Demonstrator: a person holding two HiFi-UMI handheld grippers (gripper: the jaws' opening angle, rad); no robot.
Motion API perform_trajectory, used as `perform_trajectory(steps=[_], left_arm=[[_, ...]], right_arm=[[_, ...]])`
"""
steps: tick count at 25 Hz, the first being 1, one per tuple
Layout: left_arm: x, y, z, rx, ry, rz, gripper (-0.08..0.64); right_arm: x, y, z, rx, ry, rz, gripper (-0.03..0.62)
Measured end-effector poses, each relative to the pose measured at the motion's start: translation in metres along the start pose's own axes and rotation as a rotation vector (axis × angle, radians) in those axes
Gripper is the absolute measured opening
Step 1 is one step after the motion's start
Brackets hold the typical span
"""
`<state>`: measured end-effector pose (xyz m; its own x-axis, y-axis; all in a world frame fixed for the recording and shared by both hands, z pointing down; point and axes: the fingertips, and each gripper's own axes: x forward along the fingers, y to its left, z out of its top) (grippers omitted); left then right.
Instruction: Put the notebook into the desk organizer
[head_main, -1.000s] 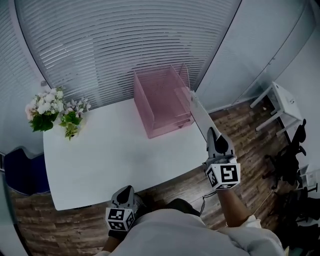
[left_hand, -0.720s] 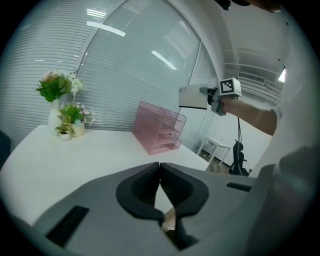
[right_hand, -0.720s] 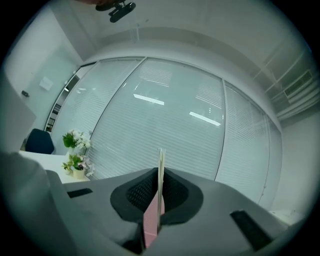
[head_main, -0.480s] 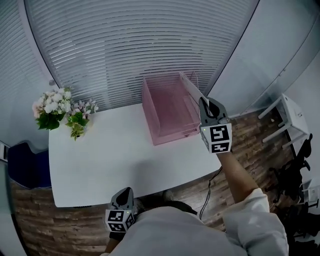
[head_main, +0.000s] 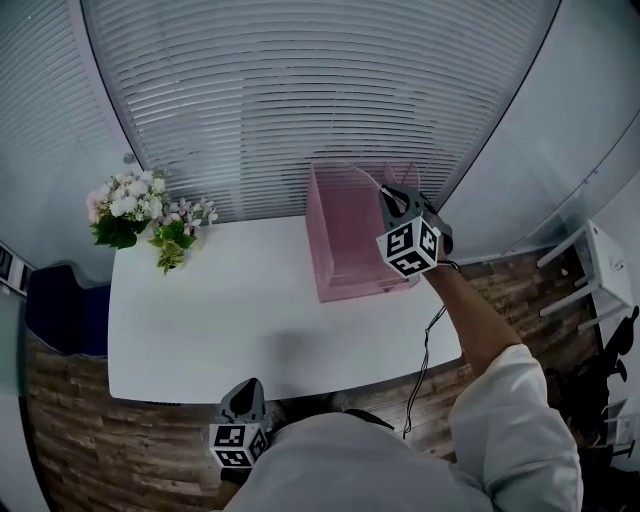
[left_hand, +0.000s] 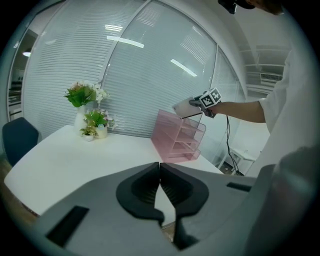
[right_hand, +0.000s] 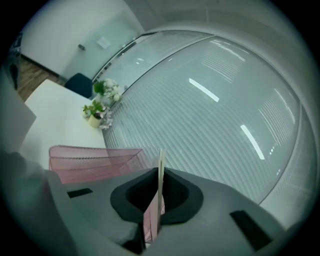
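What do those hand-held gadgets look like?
The left gripper and right gripper are grey with black pads, each bearing a white cube of black square markers. A dark cable runs from the right one. The person wears a white short-sleeved top.

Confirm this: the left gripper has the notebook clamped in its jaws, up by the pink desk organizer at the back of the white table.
Wrong gripper. The right gripper has the notebook clamped in its jaws, up by the pink desk organizer at the back of the white table; the right gripper view shows it. The left gripper is shut on nothing.
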<state>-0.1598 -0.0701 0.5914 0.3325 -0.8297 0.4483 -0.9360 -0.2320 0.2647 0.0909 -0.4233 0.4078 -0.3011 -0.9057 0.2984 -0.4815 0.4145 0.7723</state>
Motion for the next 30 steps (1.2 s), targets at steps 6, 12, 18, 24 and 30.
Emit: perform_trajectory(steps=[6,12,18,24,30], left_arm=[[0.003,0.010,0.001,-0.030,-0.012,0.038,0.009],[0.008,0.016,0.004,-0.040,-0.020,0.045,0.010],[0.014,0.014,0.006,-0.040,-0.017,0.026,0.010],[0.019,0.015,0.007,-0.037,-0.011,0.016,0.009],[0.020,0.018,0.010,-0.039,-0.013,0.018,0.010]], right_arm=[[0.040,0.052,-0.003,-0.370,0.071,0.101,0.018],[0.044,0.101,-0.016,-0.534,0.122,0.248,0.018],[0.042,0.121,-0.028,-0.534,0.142,0.348,0.021],[0.041,0.132,-0.035,-0.503,0.172,0.455,0.046],[0.036,0.141,-0.040,-0.481,0.212,0.584,0.110]])
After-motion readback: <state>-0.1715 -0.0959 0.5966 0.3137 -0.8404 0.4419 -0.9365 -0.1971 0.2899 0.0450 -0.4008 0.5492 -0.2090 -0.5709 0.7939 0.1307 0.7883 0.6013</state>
